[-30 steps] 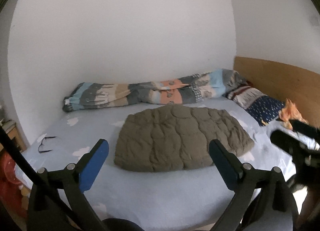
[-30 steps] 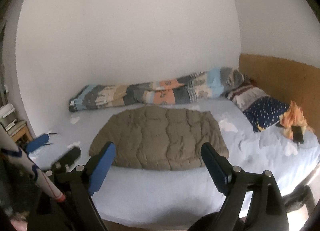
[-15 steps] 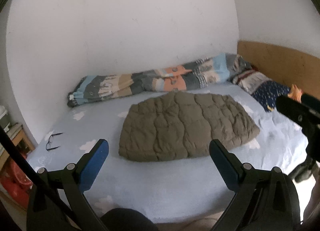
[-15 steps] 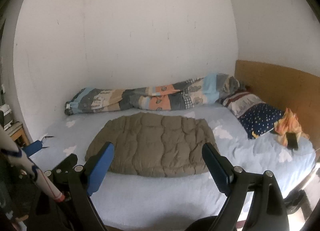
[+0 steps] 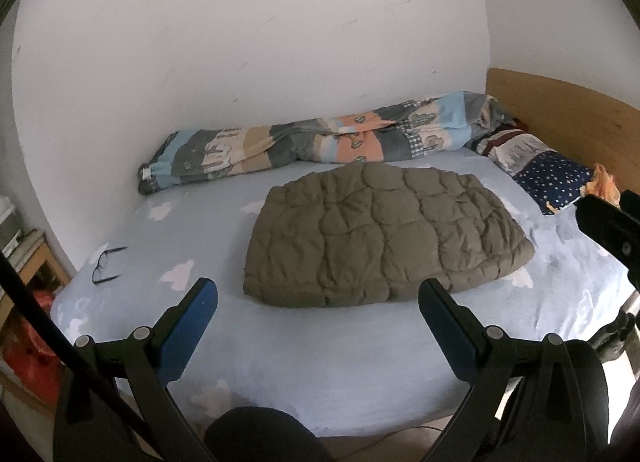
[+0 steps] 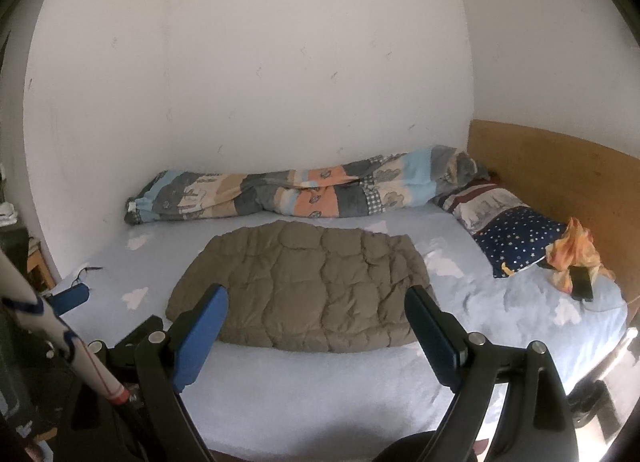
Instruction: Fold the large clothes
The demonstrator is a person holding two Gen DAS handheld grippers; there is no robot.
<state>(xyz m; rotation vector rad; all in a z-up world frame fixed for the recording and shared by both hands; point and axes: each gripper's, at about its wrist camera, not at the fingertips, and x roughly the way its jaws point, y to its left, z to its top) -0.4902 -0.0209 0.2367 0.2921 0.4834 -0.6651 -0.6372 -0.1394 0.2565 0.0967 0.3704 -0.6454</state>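
An olive-brown quilted puffer jacket [image 5: 380, 234] [image 6: 304, 286] lies folded into a flat bundle in the middle of the light blue bed sheet [image 5: 320, 362] [image 6: 320, 390]. My left gripper [image 5: 318, 294] hovers open before the bed's near edge, short of the jacket, with nothing between its blue pads. My right gripper [image 6: 316, 300] is open too and empty, held back from the jacket's near hem. The right gripper's black body [image 5: 608, 222] shows at the right edge of the left wrist view. The left gripper's blue finger [image 6: 70, 298] shows at the left of the right wrist view.
A rolled patterned duvet [image 5: 320, 142] [image 6: 296, 190] lies along the wall. Pillows [image 5: 536, 166] [image 6: 504, 230], an orange cloth [image 6: 576, 258] and a black phone [image 6: 582, 282] sit by the wooden headboard [image 6: 560, 182]. Glasses [image 5: 106, 264] rest at the bed's left. A shelf [image 5: 24, 258] stands left of the bed.
Both grippers have drawn back and risen from the bed, so the jacket looks smaller and farther. The jacket has not moved. Both stay open.
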